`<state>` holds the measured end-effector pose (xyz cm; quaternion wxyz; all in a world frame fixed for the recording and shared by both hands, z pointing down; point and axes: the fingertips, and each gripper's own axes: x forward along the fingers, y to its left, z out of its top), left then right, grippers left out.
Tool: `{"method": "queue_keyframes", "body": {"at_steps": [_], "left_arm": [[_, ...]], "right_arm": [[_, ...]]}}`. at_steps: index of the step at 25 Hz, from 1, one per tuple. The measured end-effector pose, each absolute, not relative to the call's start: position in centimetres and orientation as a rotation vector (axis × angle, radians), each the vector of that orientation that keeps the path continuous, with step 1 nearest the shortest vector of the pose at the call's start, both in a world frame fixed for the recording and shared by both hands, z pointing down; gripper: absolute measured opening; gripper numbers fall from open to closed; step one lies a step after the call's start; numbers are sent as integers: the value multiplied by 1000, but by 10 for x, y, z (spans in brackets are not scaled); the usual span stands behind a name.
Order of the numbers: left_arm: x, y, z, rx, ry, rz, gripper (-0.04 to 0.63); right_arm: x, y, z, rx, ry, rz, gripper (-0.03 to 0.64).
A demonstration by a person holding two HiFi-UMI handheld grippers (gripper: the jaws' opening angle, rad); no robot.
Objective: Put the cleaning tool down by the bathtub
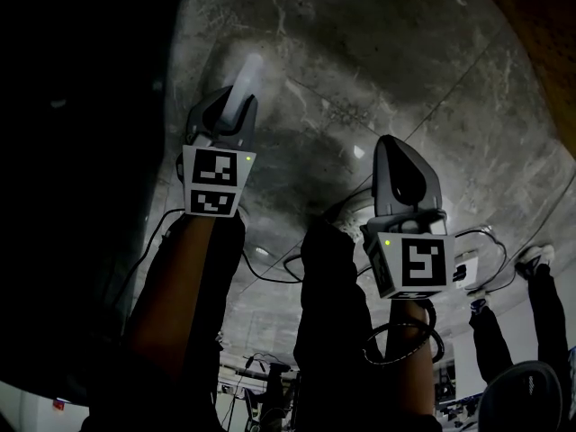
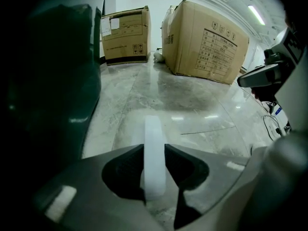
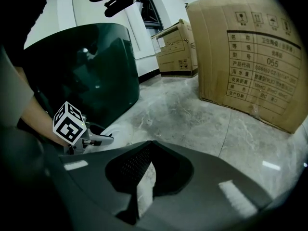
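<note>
My left gripper (image 1: pixel 236 106) is shut on the white cleaning tool (image 1: pixel 247 77), which sticks out ahead past the jaws. In the left gripper view the tool's white bar (image 2: pixel 153 129) stands upright, clamped between the two jaws of the left gripper (image 2: pixel 155 150), over the marble floor. The dark green bathtub (image 1: pixel 81 151) fills the left side, close beside that gripper; its wall (image 2: pixel 53 81) is just left of the tool. My right gripper (image 1: pixel 396 147) hangs to the right, shut and empty (image 3: pixel 150 143). From there the tub (image 3: pixel 86 66) and the left gripper's marker cube (image 3: pixel 70 123) show.
Two cardboard boxes (image 2: pixel 126 35) (image 2: pixel 204 40) stand on the grey marble floor (image 1: pixel 360 61) beyond the tub. Black cables (image 1: pixel 270 268) trail on the floor near my arms. Another person's legs (image 1: pixel 540 304) stand at the right edge.
</note>
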<state>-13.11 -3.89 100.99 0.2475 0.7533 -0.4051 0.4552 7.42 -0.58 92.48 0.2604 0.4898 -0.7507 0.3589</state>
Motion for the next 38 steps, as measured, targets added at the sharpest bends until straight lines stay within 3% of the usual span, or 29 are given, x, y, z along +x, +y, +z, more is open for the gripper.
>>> {"method": "queue_keyframes", "body": {"at_steps": [7, 21, 33, 38], "left_arm": [[-134, -41, 999, 2050, -1131, 1238, 150], [-116, -53, 923, 2136, -1115, 1223, 156], [-111, -59, 847, 2172, -1159, 1164, 84], [-110, -57, 815, 2189, -1163, 1167, 21]], "right_arm": [[80, -9, 915, 1330, -2031, 961, 23], [71, -27, 846, 1385, -2071, 930, 23], [55, -39, 774, 1423, -2115, 877, 23], [50, -34, 746, 1427, -2115, 871, 23]]}}
